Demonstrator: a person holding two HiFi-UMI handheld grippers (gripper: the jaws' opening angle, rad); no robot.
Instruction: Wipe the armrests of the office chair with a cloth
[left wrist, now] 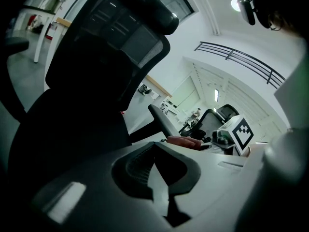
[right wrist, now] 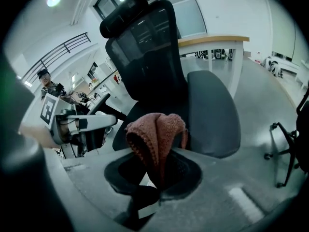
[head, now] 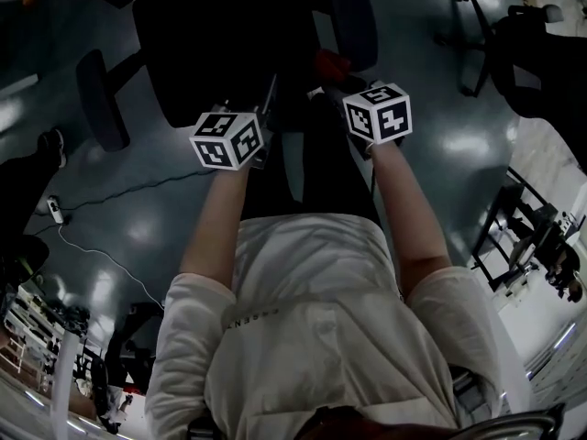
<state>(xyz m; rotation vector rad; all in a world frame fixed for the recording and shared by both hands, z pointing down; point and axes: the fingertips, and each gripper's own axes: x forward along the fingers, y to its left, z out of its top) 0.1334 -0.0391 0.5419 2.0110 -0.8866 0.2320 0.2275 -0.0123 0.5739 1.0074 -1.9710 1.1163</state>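
Note:
The black office chair (head: 220, 53) stands on the floor in front of me, with one armrest (head: 99, 99) at the left and the other armrest (head: 353, 16) at the upper right. My right gripper (head: 328, 73) is shut on a folded reddish-brown cloth (right wrist: 157, 134), held just short of the broad grey armrest (right wrist: 212, 112). The cloth (head: 330, 62) shows as a red patch near the seat's right edge. My left gripper (head: 268, 99) hangs beside the right one, near the seat front, with its jaws together and nothing in them. The left gripper view shows the chair back (left wrist: 111, 57) and an armrest (left wrist: 161, 120).
Another black chair (head: 500, 44) stands at the upper right. Cables (head: 92, 246) trail over the glossy floor at the left. A metal rack (head: 523, 236) is at the right. A white desk (right wrist: 212, 42) stands behind the chair, and a person (right wrist: 48, 83) is far back.

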